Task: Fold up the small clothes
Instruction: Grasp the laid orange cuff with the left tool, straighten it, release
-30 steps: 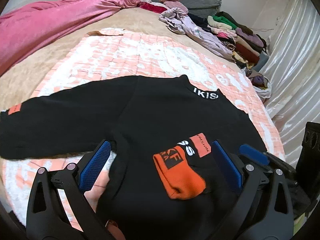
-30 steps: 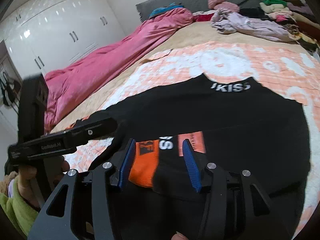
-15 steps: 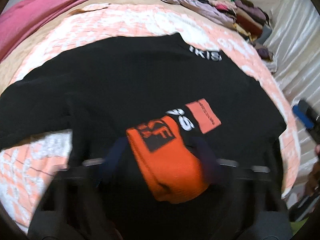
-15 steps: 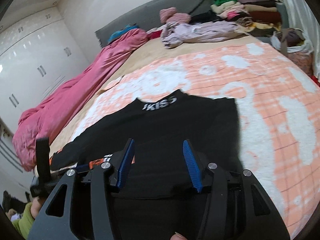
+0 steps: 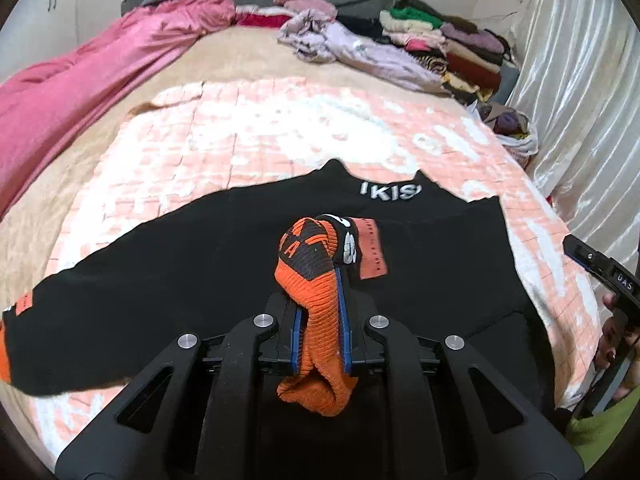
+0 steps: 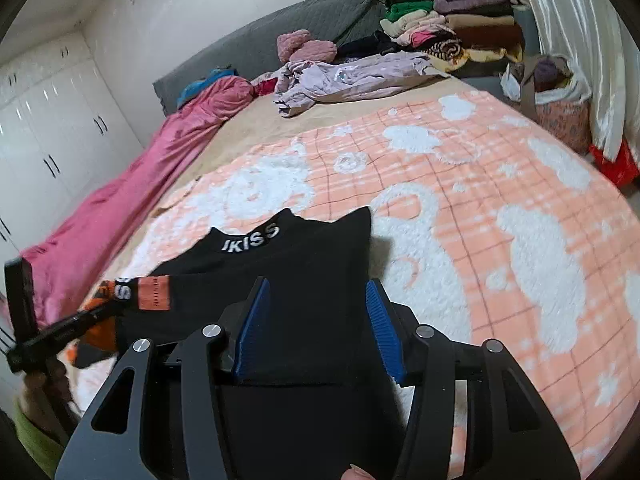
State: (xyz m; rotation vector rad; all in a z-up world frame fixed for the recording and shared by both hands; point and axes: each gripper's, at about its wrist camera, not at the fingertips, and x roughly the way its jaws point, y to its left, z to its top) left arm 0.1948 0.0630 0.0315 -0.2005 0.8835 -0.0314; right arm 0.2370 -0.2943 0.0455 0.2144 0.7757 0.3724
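Black sweater [image 5: 208,280] lies flat on peach-and-white blanket [image 5: 260,136], collar lettering toward headboard.

Your left gripper [image 5: 320,320] clenched on orange cuff [image 5: 316,304] of sweater's sleeve, cuff bunched between blue pads and raised above sweater's chest.

Your right gripper [image 6: 316,328] released, jaws spread, hovering over sweater's folded edge nearest blanket's bare side; fabric between fingers but not pinched.

Pink duvet [image 6: 120,208] beyond sweater's far sleeve. Stack of folded clothes [image 6: 452,28] by headboard, well apart from sweater.
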